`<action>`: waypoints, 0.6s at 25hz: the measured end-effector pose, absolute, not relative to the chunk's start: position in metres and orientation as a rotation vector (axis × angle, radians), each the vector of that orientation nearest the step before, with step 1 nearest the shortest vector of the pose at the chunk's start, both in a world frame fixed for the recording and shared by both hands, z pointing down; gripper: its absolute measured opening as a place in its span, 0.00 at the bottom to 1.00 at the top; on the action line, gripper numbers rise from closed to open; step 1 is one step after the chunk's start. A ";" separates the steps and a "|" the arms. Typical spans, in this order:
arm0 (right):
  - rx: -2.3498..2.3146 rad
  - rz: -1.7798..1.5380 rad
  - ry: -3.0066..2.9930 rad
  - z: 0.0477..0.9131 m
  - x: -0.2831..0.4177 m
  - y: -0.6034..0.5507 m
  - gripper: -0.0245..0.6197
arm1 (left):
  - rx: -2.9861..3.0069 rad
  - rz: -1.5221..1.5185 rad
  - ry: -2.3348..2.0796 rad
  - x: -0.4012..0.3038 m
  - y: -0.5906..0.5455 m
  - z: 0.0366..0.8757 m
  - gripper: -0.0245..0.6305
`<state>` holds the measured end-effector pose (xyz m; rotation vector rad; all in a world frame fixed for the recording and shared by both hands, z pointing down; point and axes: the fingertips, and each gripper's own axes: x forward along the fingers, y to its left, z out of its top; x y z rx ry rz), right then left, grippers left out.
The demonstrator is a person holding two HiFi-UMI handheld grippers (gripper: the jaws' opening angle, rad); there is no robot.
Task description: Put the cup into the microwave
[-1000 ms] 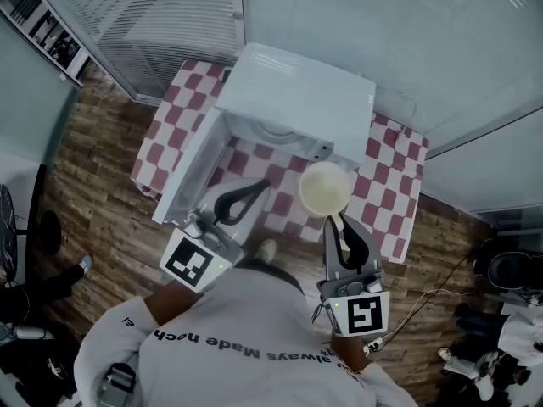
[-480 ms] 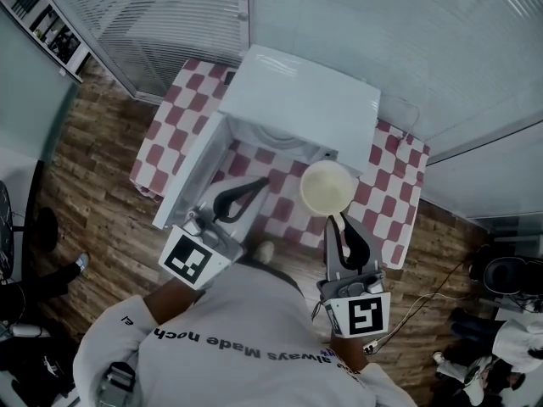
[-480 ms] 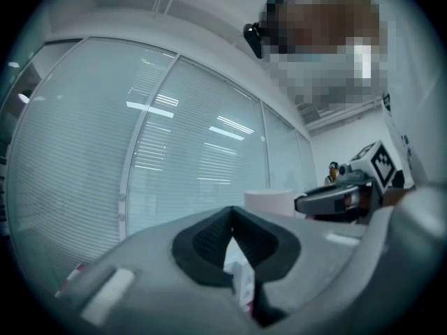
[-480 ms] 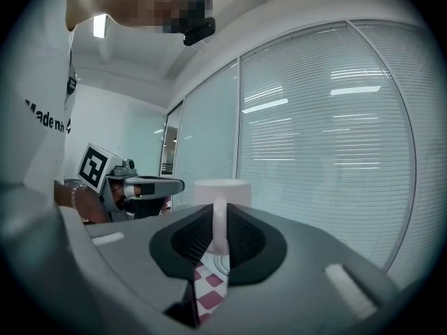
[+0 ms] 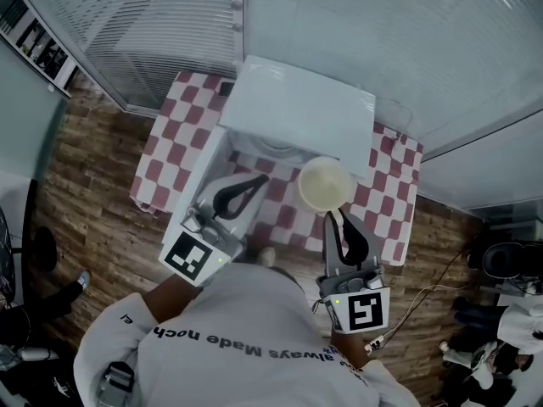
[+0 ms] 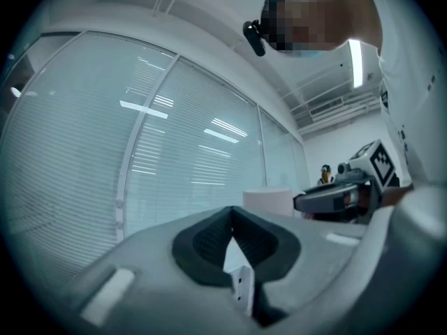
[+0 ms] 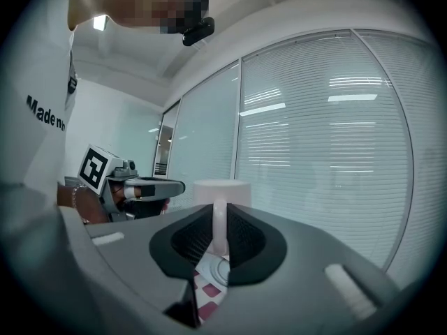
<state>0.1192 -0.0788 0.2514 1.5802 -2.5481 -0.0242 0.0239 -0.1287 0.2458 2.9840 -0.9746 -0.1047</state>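
A cream cup (image 5: 323,183) hangs in the air at the front of the white microwave (image 5: 297,108), whose door (image 5: 193,185) stands swung open to the left. My right gripper (image 5: 333,213) is shut on the cup's handle (image 7: 219,223), and the cup (image 7: 222,190) stays upright just beyond the jaws. My left gripper (image 5: 263,179) hovers shut and empty in front of the open cavity, to the left of the cup. In the left gripper view the cup (image 6: 267,199) and the right gripper (image 6: 335,197) show to the right.
The microwave stands on a small table with a red-and-white checked cloth (image 5: 399,185). Glass walls with blinds (image 5: 153,24) run behind it. Wood floor (image 5: 93,185) surrounds the table. A cable (image 5: 424,299) lies at the right.
The cup and right gripper have edged slightly toward the microwave front. The left gripper has barely moved.
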 end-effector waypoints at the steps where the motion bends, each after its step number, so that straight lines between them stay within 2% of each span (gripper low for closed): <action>1: 1.588 -0.026 -2.547 0.250 0.117 -0.080 0.10 | 2.987 -0.105 -0.968 0.022 -0.131 0.245 0.04; 15: 1.614 0.010 -2.516 0.275 0.107 -0.087 0.10 | 2.970 -0.077 -0.917 0.014 -0.142 0.273 0.04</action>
